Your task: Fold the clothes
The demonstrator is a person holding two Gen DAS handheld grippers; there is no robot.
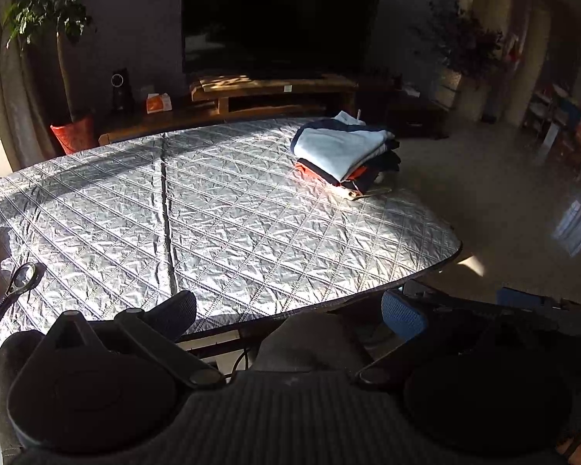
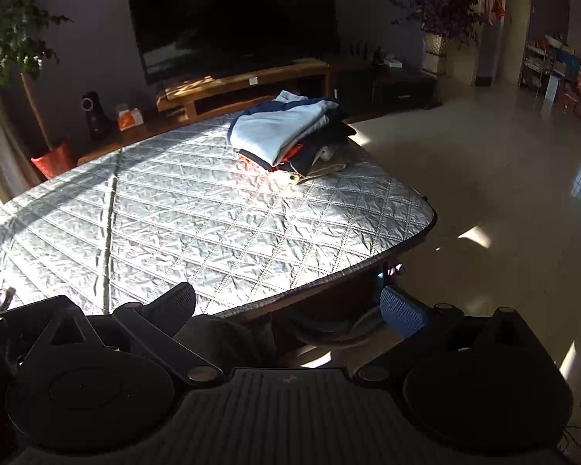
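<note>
A stack of folded clothes (image 1: 346,153) rests at the far right corner of the silver quilted table cover (image 1: 220,209), a pale blue garment with navy trim on top, orange, dark and beige pieces under it. The right wrist view shows the same stack (image 2: 290,135) on the cover (image 2: 197,224). My left gripper (image 1: 290,312) hangs open at the table's near edge, nothing between its fingers. Over the near right edge my right gripper (image 2: 288,308) is open and empty too. In the left wrist view the right gripper's blue pad and black body (image 1: 484,310) show low at the right.
A magnifying glass (image 1: 17,285) lies at the cover's left end. Behind the table stand a wooden TV bench (image 1: 271,93) with a dark TV (image 1: 279,15), a potted tree in a red pot (image 1: 73,133) and a tissue box (image 1: 159,102). Pale floor (image 2: 484,178) spreads right.
</note>
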